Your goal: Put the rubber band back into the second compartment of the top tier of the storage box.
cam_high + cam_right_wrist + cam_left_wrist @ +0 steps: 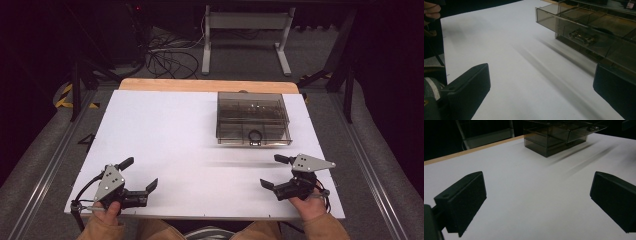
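A smoked clear plastic drawer box (253,112) stands on the white table (175,130), right of centre toward the far side. Its lower drawer (254,140) is pulled out a little, and a black ring (255,134) lies inside. My left gripper (140,173) rests near the front left edge, open and holding nothing. My right gripper (271,171) rests at the front right, just in front of the box, also open and holding nothing. The left gripper view has the box (554,137) far ahead between the open left gripper (537,200). The drawer's metal handle (582,36) lies close to the open right gripper (541,92).
A wooden strip (207,85) runs along the table's far edge. Behind it on the floor lie tangled cables (170,60) and a white desk frame (245,30). The person's other hand (431,10) shows at the top left of the right gripper view.
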The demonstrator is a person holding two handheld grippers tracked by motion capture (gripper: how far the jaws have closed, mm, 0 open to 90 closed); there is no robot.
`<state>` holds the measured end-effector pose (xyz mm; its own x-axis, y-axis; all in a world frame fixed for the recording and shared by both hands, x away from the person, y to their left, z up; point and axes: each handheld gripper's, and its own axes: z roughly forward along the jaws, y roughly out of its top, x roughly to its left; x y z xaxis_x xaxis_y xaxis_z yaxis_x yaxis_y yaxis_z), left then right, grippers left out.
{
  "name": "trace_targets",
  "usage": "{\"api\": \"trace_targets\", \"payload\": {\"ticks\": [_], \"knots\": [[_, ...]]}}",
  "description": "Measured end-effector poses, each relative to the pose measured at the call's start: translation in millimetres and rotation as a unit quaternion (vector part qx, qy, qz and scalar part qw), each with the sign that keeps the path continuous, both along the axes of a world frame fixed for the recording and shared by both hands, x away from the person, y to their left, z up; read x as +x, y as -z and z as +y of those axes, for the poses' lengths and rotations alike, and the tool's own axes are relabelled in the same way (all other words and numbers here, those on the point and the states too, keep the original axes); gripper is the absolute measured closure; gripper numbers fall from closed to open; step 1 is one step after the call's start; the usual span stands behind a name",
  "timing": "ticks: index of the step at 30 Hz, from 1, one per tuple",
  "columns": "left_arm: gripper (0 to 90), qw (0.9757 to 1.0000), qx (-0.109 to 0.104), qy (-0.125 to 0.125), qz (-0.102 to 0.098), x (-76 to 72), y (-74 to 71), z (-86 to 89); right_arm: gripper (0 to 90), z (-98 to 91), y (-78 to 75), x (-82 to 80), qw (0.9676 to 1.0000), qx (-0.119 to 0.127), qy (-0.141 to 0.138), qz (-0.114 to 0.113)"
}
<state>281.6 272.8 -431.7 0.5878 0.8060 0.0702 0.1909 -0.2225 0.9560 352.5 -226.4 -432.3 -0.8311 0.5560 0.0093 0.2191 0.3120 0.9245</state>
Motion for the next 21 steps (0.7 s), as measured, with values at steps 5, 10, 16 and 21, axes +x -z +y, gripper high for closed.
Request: {"api": "trace_targets", "payload": {"ticks": [5,10,16,21], "knots": [[1.2,1.0000,0.002,0.003,-0.002,0.6,0.9,0.3,1.7,-3.5,7.7,-2.2,0.9999,0.006,0.008,0.007],[1.2,1.0000,0.006,0.006,-0.002,1.5,1.9,0.3,1.7,-4.0,15.0,-2.9,0.9998,-0.005,0.011,0.013],[1.2,0.9999,0.010,0.006,-0.002,2.2,2.9,0.6,1.8,-1.7,21.4,1.0,0.9997,-0.008,0.011,0.021],[1.2,0.9999,0.010,0.005,-0.001,2.1,3.1,0.7,1.8,0.3,22.3,1.5,0.9997,-0.006,0.013,0.019]]}}
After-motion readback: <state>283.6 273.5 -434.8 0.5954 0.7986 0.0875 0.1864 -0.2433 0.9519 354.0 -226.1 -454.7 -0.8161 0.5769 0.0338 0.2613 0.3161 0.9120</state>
